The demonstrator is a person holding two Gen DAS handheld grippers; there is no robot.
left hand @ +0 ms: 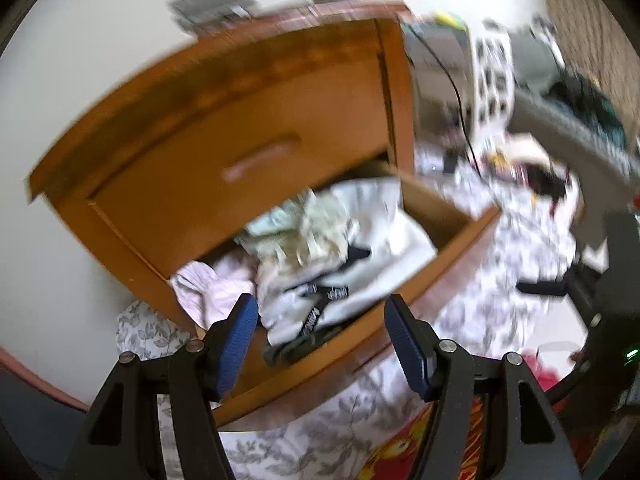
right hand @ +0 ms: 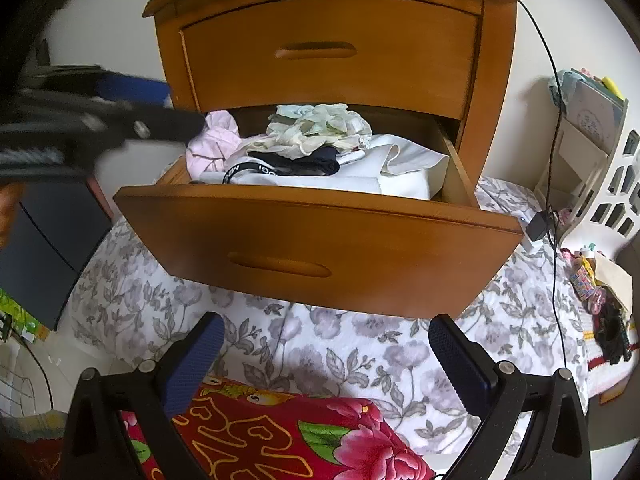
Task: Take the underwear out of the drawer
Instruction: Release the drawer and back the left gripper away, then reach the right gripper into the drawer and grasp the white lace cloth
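Wooden drawer (right hand: 320,236) seen pulled out; underwear (right hand: 316,130) heaped inside w/ other clothes. Left gripper (left hand: 320,344) above drawer front, jaws apart, nothing held. Right gripper (right hand: 326,364) below drawer, jaws wide, empty.

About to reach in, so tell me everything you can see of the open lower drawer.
The lower drawer is warm brown wood with a curved front and a recessed slot handle. It is pulled well out of the nightstand, beneath the shut upper drawer. Light folded garments, pink cloth at its left and black waistbands fill it to the rim. Neither hand-held gripper touches it.
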